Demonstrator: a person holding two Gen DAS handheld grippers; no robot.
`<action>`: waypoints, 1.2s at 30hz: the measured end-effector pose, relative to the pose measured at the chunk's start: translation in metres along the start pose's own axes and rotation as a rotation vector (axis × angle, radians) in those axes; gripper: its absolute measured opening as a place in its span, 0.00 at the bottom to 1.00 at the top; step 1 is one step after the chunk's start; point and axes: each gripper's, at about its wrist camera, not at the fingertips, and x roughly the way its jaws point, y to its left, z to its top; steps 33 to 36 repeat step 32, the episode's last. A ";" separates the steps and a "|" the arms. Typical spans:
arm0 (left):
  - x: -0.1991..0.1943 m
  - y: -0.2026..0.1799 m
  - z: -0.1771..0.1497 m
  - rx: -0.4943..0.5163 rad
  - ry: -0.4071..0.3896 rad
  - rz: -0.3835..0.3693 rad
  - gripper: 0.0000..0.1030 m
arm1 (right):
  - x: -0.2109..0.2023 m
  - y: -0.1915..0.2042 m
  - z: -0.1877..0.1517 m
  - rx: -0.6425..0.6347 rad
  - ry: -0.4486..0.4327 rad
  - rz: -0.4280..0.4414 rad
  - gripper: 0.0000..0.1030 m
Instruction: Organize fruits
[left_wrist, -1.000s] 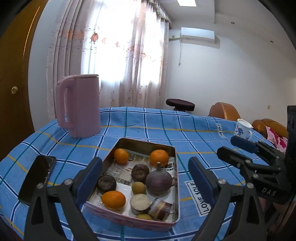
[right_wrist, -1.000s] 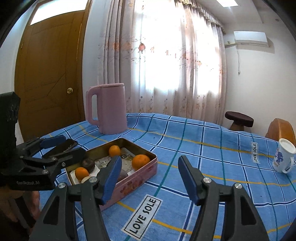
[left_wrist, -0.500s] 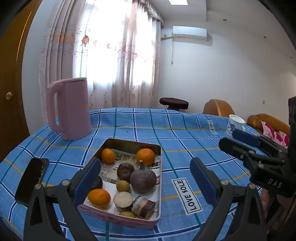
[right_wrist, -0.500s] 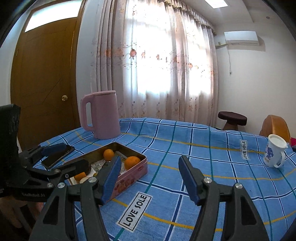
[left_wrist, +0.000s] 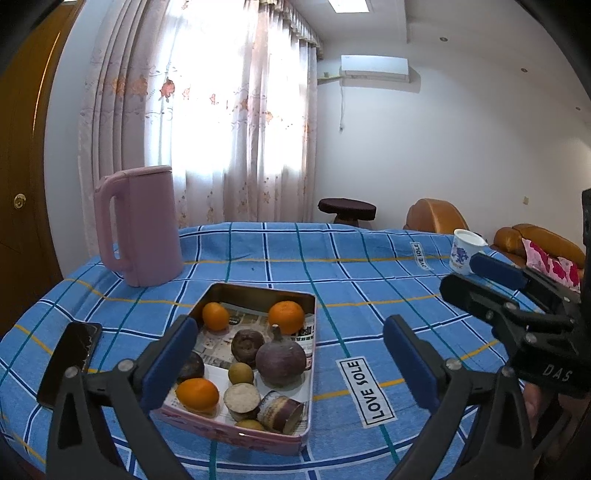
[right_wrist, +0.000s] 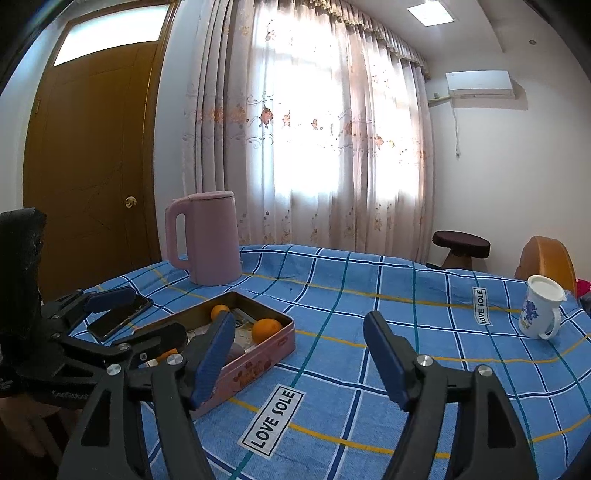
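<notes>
A pink metal tin (left_wrist: 309, 373) sits on the blue checked tablecloth; it also shows in the right wrist view (right_wrist: 266, 360). It holds three oranges, one at the back right (left_wrist: 286, 316), a large purple fruit (left_wrist: 280, 357), smaller dark fruits and cut pieces. My left gripper (left_wrist: 288, 354) is open and empty, raised just in front of the tin. My right gripper (right_wrist: 299, 354) is open and empty, over bare cloth to the right of the tin. The right gripper also shows at the right edge of the left wrist view (left_wrist: 480, 275).
A pink kettle (left_wrist: 138, 225) stands behind the tin at the left. A black phone (left_wrist: 70, 362) lies left of the tin. A white mug with blue print (right_wrist: 541, 312) stands at the far right. A stool and brown chairs are beyond the table.
Both grippers have drawn back and risen a little from the tin, so it looks smaller. Both stay open and empty. The fruits have not moved.
</notes>
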 end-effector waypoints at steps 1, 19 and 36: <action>0.000 -0.001 0.000 0.002 0.001 0.001 1.00 | -0.001 -0.001 0.000 0.003 -0.002 -0.002 0.71; -0.005 -0.008 0.004 0.020 -0.022 0.064 1.00 | -0.009 -0.006 -0.003 -0.005 -0.024 -0.044 0.71; -0.002 -0.006 0.001 0.001 -0.012 0.039 1.00 | -0.006 -0.013 -0.009 0.011 -0.006 -0.051 0.71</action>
